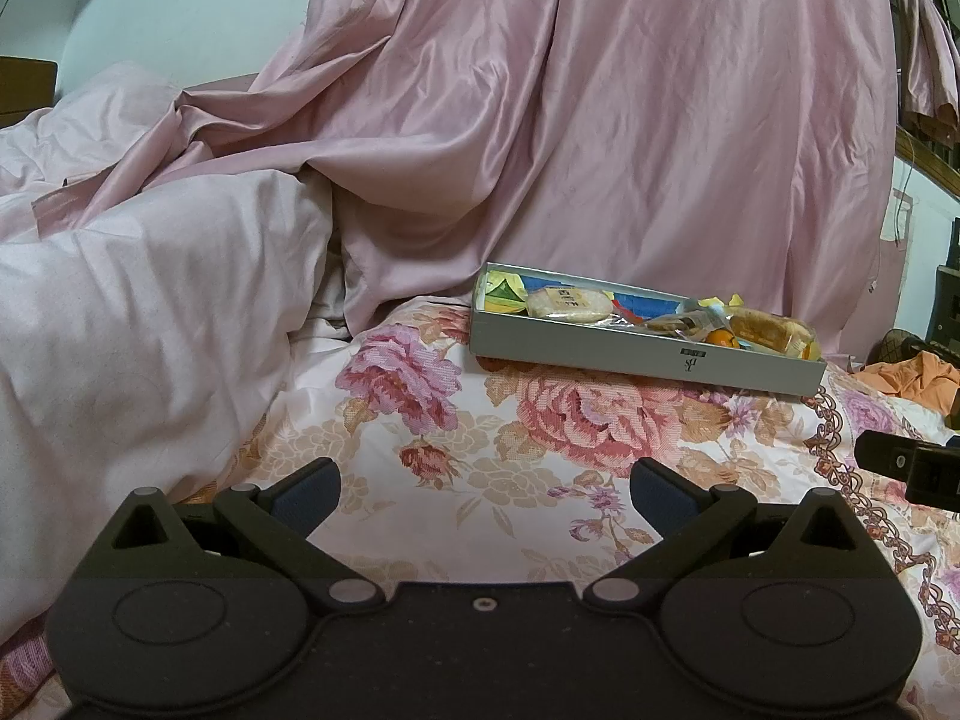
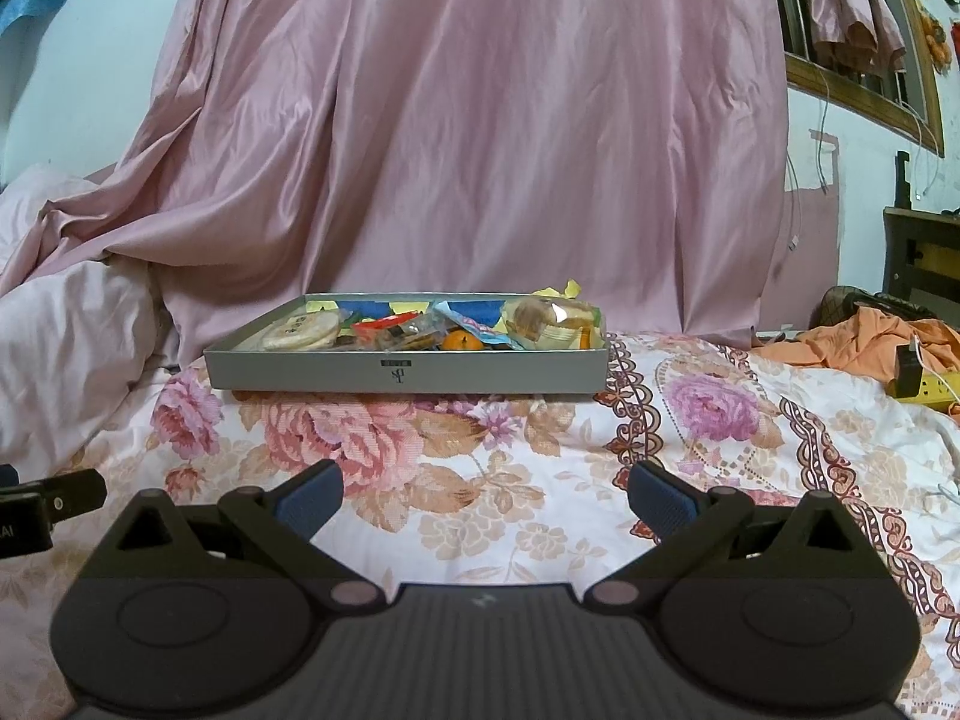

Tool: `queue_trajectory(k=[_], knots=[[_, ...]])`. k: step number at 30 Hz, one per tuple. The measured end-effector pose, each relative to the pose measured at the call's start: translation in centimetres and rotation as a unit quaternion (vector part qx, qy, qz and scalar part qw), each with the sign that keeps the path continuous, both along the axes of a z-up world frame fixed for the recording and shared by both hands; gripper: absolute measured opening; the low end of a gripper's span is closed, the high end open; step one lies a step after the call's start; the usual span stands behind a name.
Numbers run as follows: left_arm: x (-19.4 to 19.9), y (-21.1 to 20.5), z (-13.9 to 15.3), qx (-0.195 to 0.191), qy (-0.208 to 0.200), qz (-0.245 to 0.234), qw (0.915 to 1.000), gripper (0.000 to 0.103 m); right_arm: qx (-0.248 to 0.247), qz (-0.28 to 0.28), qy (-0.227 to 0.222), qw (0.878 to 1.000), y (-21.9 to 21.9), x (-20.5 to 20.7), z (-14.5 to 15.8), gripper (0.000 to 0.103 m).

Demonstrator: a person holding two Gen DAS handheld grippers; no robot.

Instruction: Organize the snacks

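A shallow grey box (image 1: 630, 360) (image 2: 408, 369) lies on the floral bedsheet, filled with wrapped snacks. Among them are a round rice cracker pack (image 1: 567, 303) (image 2: 303, 330), a small orange (image 1: 720, 337) (image 2: 462, 341) and a wrapped cake at the right end (image 1: 771, 330) (image 2: 549, 321). My left gripper (image 1: 486, 489) is open and empty, low over the sheet, well short of the box. My right gripper (image 2: 486, 492) is open and empty, facing the box's front wall from a distance. Each gripper's edge shows in the other's view.
A pink satin curtain (image 2: 480, 120) hangs right behind the box. A pale bunched duvet (image 1: 138, 330) lies to the left. Orange clothing (image 2: 864, 342) and a yellow power strip (image 2: 930, 387) lie at the right. The floral sheet (image 2: 480, 450) stretches between grippers and box.
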State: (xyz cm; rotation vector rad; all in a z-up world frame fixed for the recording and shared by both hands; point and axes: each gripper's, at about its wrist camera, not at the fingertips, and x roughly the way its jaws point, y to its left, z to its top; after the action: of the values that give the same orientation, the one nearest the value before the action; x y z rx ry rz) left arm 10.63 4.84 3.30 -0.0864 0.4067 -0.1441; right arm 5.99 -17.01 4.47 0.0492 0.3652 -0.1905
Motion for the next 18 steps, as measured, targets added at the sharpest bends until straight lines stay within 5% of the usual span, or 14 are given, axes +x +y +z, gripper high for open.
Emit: queue_trajectory(k=[18], knots=[[-0.03,-0.17,-0.20,0.005,0.008,-0.002,1.0000,0.102,0.007,-0.006,0.008,1.000,-0.18,0.04,-0.06,0.103]])
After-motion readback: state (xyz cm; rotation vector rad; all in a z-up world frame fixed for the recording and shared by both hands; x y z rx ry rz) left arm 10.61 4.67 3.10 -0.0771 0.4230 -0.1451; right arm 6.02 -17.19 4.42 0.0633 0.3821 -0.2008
